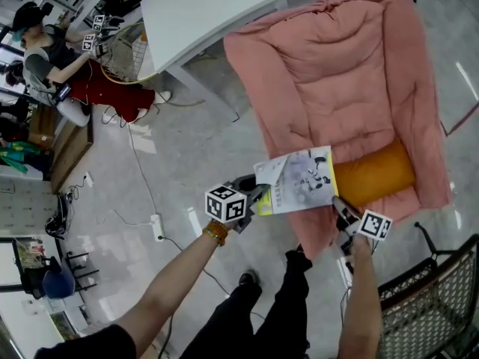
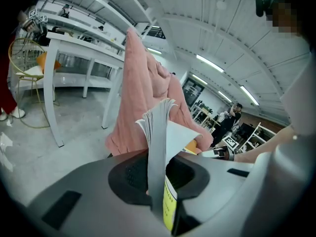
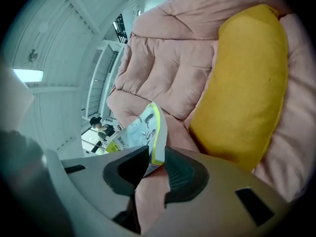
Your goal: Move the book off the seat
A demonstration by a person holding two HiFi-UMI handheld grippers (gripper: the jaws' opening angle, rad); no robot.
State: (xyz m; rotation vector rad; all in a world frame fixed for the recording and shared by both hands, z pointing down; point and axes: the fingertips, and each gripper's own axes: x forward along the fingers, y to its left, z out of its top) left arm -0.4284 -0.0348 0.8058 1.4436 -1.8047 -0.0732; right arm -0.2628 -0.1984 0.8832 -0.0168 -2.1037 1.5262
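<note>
Pink-covered seat (image 1: 337,73) is seen from above, with an orange cushion (image 1: 376,173) laid at its front. Book (image 1: 297,182) is held over the seat's front edge, just beside the cushion, spanning between both tools. Left tool (image 2: 158,177) is clenched on the book's left edge, with the pages seen edge-on between its pads. Right tool (image 3: 151,166) is clamped on the book's right corner, near the cushion. Whether the book touches the seat cannot be told.
</note>
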